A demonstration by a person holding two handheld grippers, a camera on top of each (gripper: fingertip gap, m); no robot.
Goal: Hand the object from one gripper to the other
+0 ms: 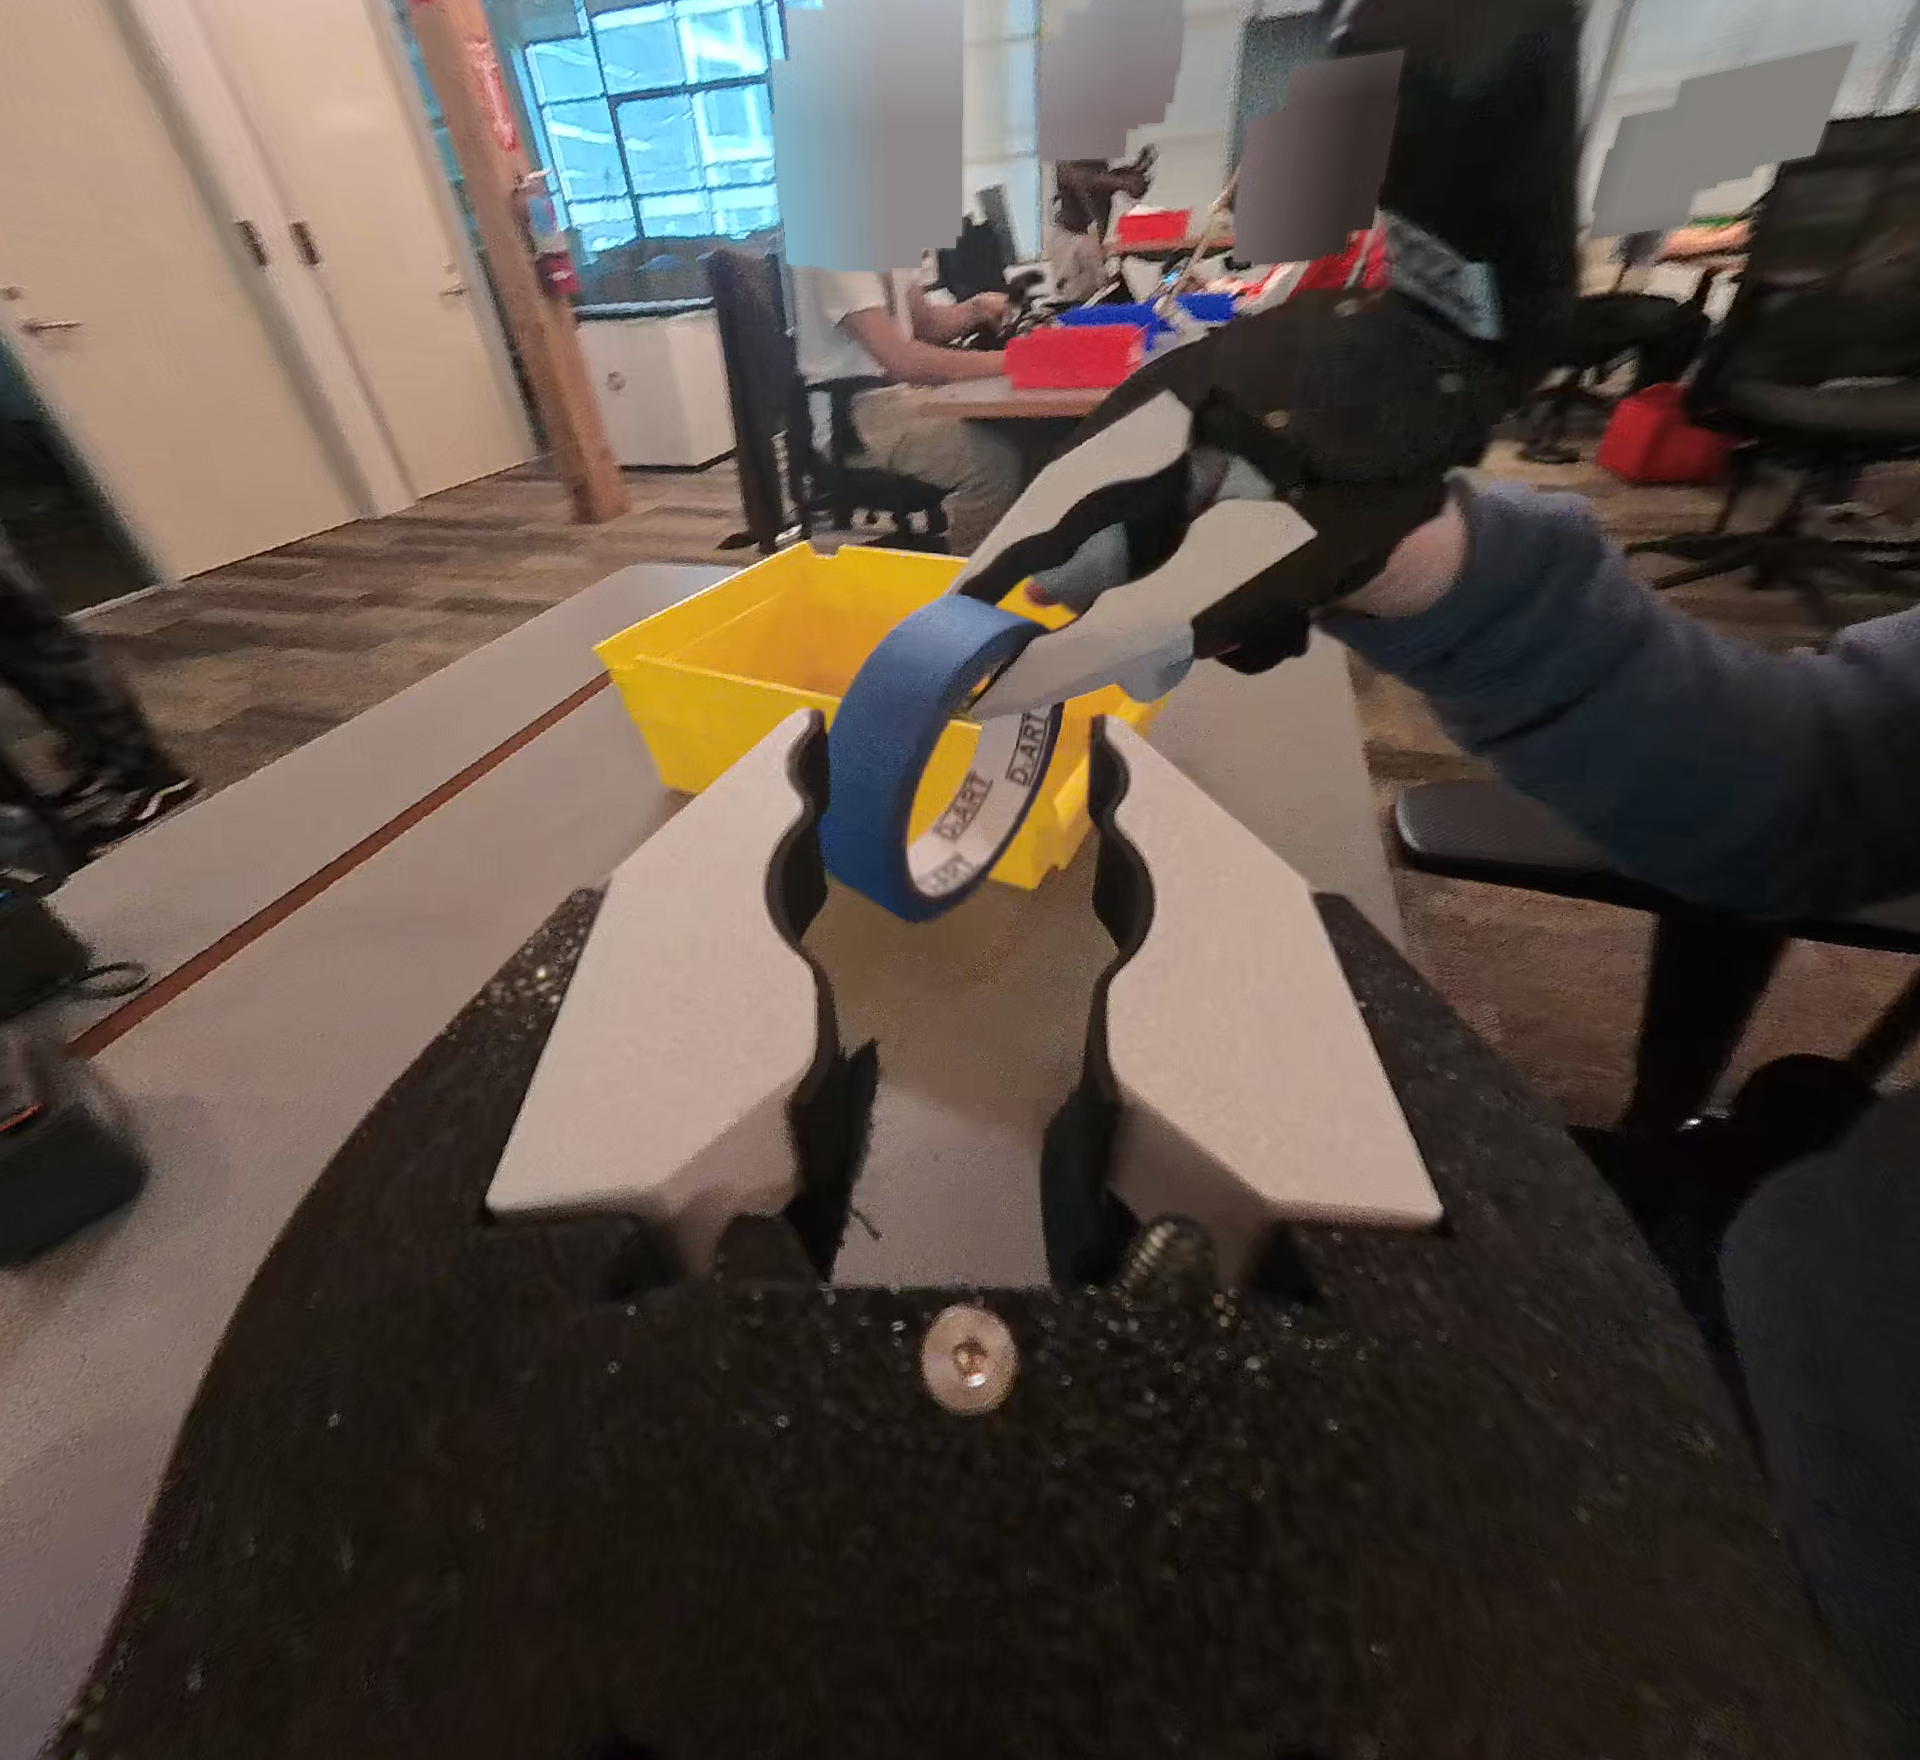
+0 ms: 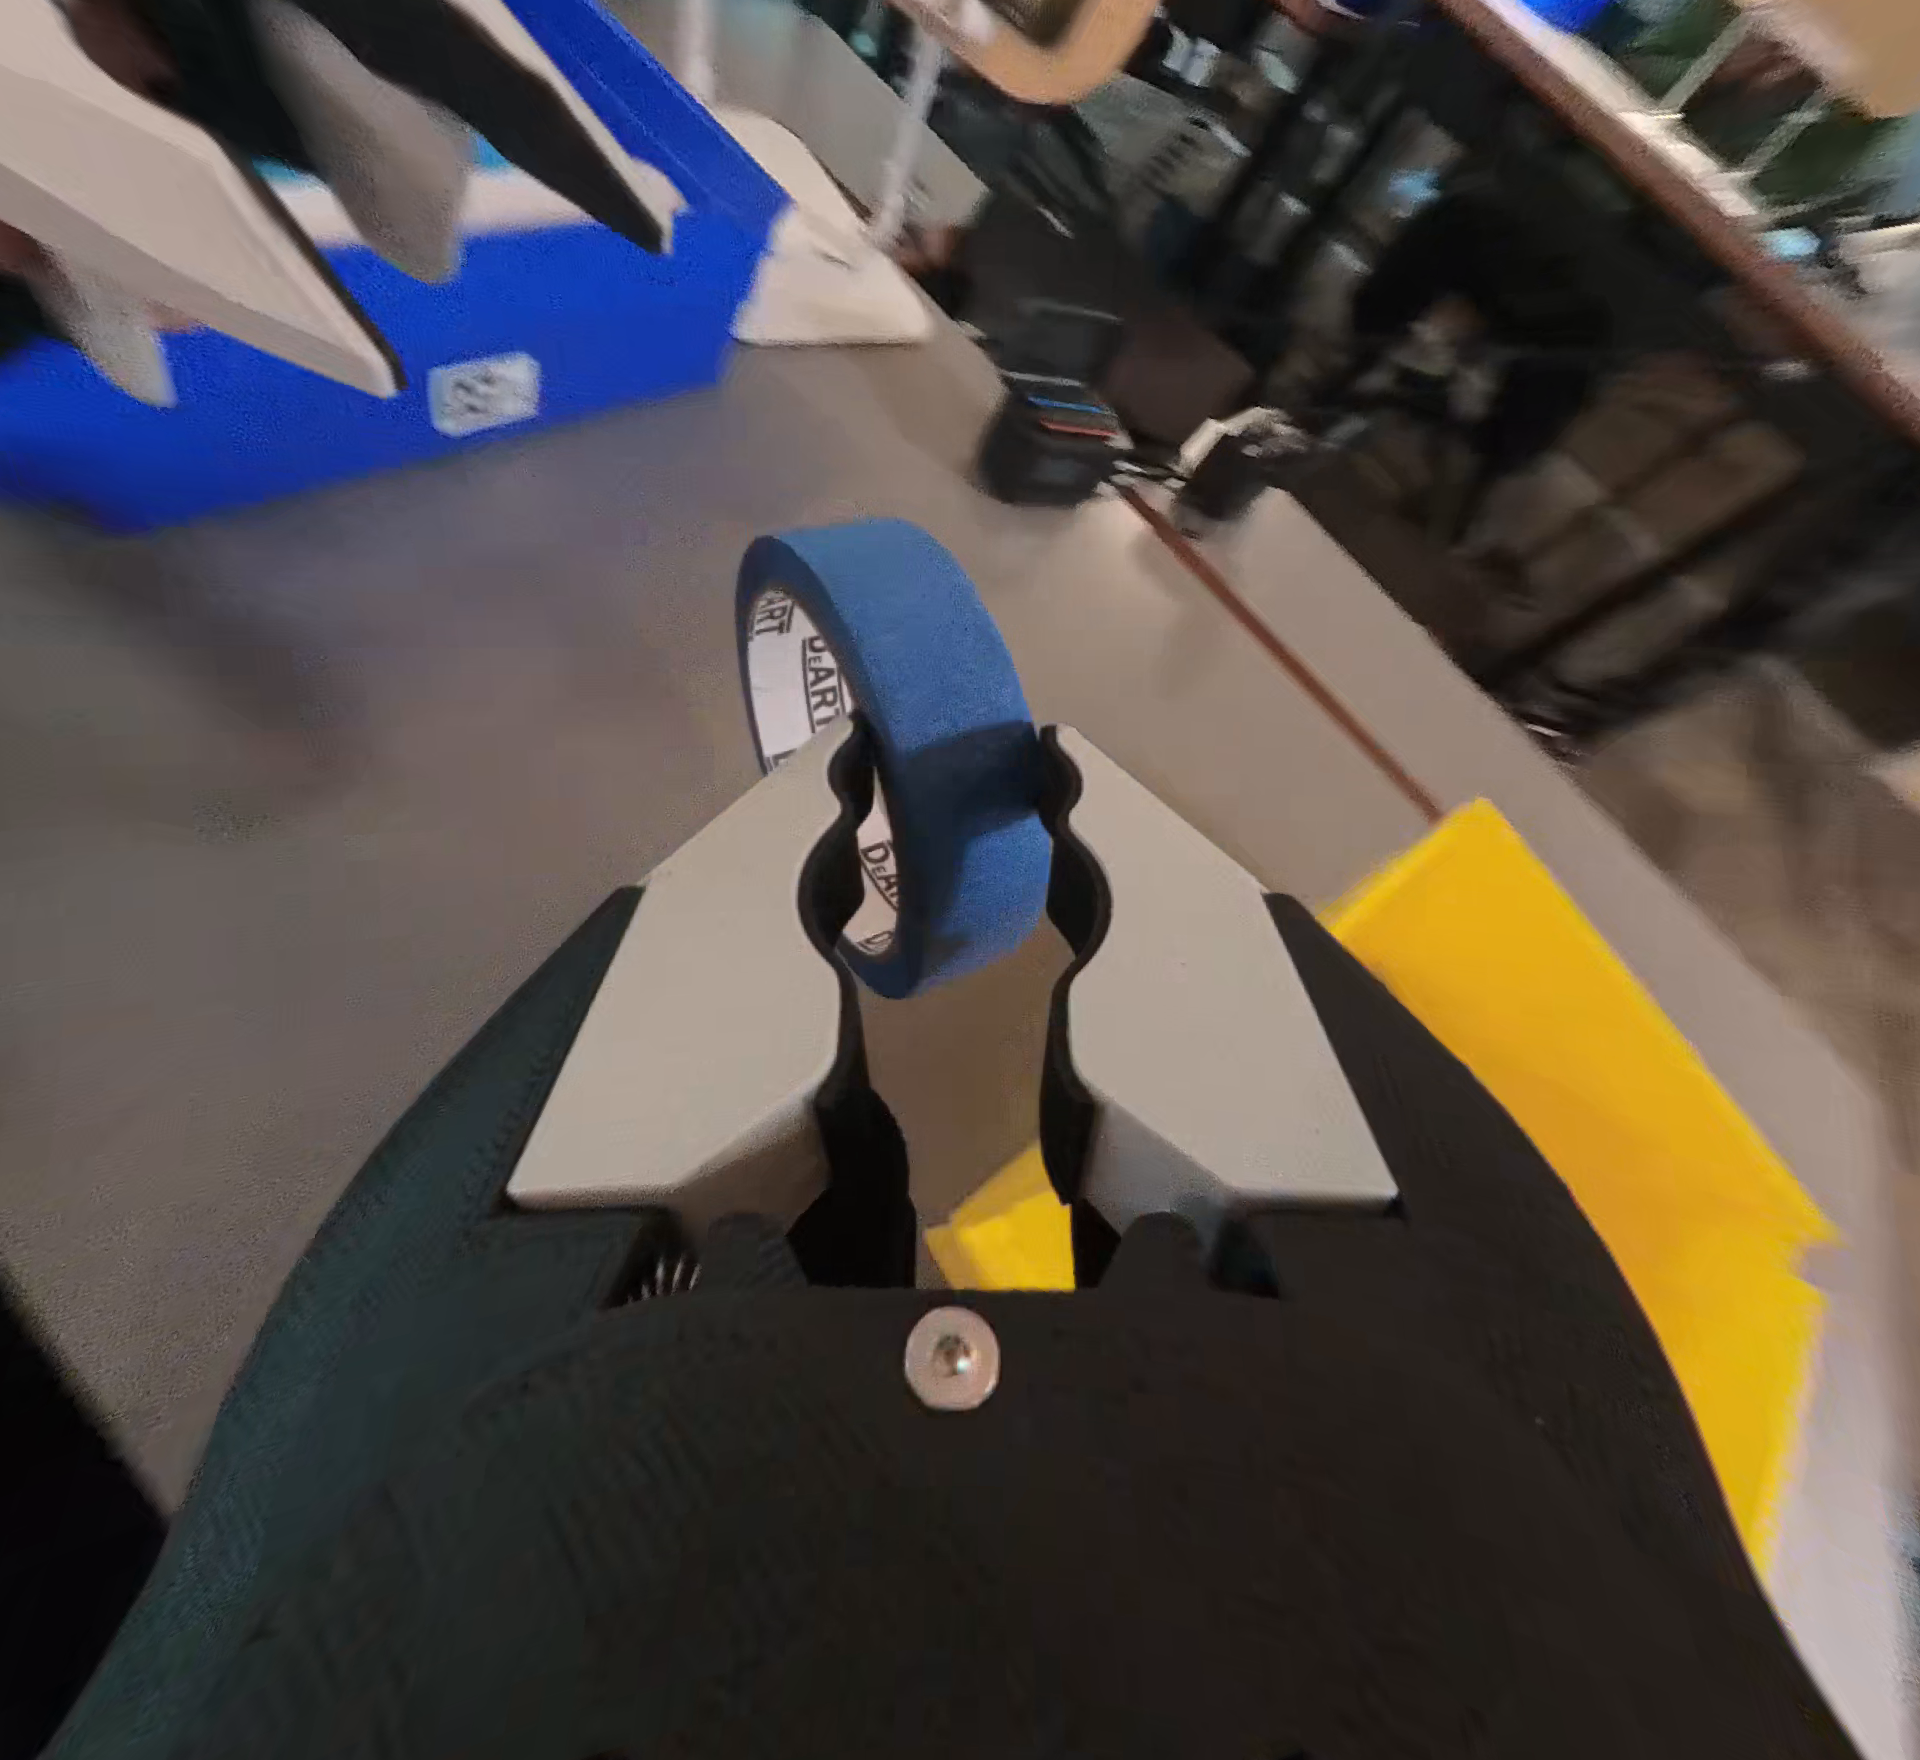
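Observation:
A blue tape roll [image 1: 883,765] with a white inner core hangs above the grey table [image 1: 312,931]. My right gripper [image 1: 987,648] comes in from the upper right, held by a hand in a blue-grey sleeve, and is shut on the roll's top rim. My left gripper [image 1: 961,734] is open, and the roll's lower part sits between its fingertips, close to the left finger; I cannot tell if they touch. In the right wrist view, my right gripper [image 2: 951,739] pinches the tape roll [image 2: 935,671] across its band, and the left gripper [image 2: 525,308] shows open at the upper left.
A yellow bin [image 1: 727,671] stands on the table just behind the roll, and shows at the lower right in the right wrist view [image 2: 1507,1035]. A blue bin [image 2: 571,339] sits farther off on the table [image 2: 416,723]. Seated people, desks and office chairs fill the background. Some 9 cm of space lies between my two pairs of fingers.

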